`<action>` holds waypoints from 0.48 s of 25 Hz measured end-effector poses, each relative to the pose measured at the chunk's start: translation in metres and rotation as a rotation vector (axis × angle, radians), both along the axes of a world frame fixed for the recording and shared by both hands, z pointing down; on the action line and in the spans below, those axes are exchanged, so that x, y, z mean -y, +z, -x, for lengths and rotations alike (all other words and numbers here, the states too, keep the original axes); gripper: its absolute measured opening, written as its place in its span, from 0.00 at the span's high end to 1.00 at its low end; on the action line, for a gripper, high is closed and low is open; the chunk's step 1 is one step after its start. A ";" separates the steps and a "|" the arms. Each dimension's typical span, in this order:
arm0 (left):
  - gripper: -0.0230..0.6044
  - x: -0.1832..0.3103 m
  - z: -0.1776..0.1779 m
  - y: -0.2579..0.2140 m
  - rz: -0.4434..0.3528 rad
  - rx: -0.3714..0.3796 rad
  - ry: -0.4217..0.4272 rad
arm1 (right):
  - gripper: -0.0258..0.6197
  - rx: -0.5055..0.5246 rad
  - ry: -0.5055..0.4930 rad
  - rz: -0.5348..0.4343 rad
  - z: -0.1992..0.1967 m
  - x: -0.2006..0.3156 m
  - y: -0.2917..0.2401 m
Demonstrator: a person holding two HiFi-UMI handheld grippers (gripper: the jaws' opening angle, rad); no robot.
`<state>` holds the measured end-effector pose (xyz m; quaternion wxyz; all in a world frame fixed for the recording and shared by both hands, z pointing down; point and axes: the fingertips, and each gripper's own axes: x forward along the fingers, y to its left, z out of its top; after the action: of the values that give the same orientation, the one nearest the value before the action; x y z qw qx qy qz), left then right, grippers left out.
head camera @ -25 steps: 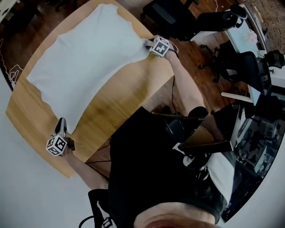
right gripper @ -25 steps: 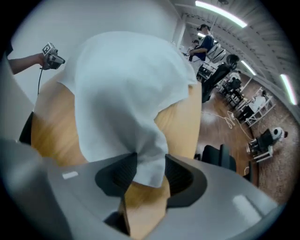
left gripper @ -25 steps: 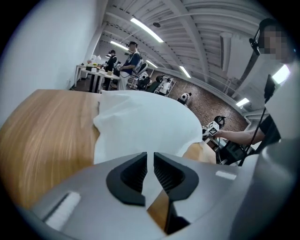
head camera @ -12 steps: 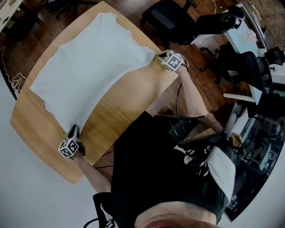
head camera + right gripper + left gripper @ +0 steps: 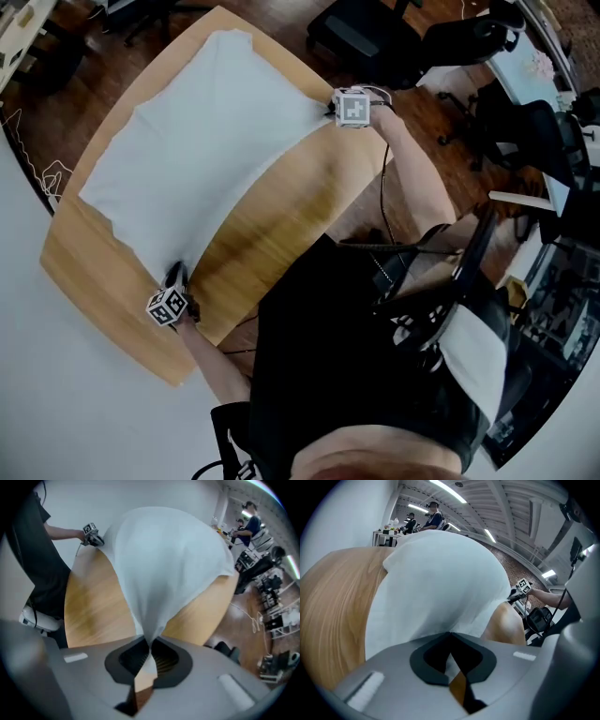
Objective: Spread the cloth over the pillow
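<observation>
A white cloth lies spread flat on the wooden table; no separate pillow shows. My left gripper is at the cloth's near left corner. In the left gripper view the cloth runs into the left gripper, which is shut on its edge. My right gripper is at the near right corner. There the cloth narrows into a fold pinched in the shut right gripper. Each gripper also shows far off in the other's view: the right gripper and the left gripper.
Black office chairs stand past the table's right end, and desks with equipment line the right side. People stand at a far bench. The person's dark torso is close to the table's near edge.
The left gripper has come up against the cloth's near left corner. The right gripper stays at the near right corner, and the cloth looks pulled a little tighter between them.
</observation>
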<state>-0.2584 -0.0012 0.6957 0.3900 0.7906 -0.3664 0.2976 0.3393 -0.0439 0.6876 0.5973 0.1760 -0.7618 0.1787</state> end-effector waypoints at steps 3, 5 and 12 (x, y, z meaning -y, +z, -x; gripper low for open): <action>0.96 0.005 0.009 -0.001 -0.008 0.013 -0.020 | 0.94 -0.034 0.169 -0.075 -0.010 -0.011 -0.009; 0.96 0.004 0.011 0.002 0.005 0.016 -0.026 | 0.93 -0.044 0.166 -0.083 -0.002 -0.013 0.017; 0.96 0.006 0.002 -0.003 -0.013 -0.008 -0.036 | 0.60 -0.280 0.201 -0.037 -0.078 -0.020 0.007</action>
<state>-0.2607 -0.0072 0.6924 0.3917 0.7875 -0.3811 0.2849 0.4175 -0.0243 0.6949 0.6733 0.2854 -0.6528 0.1975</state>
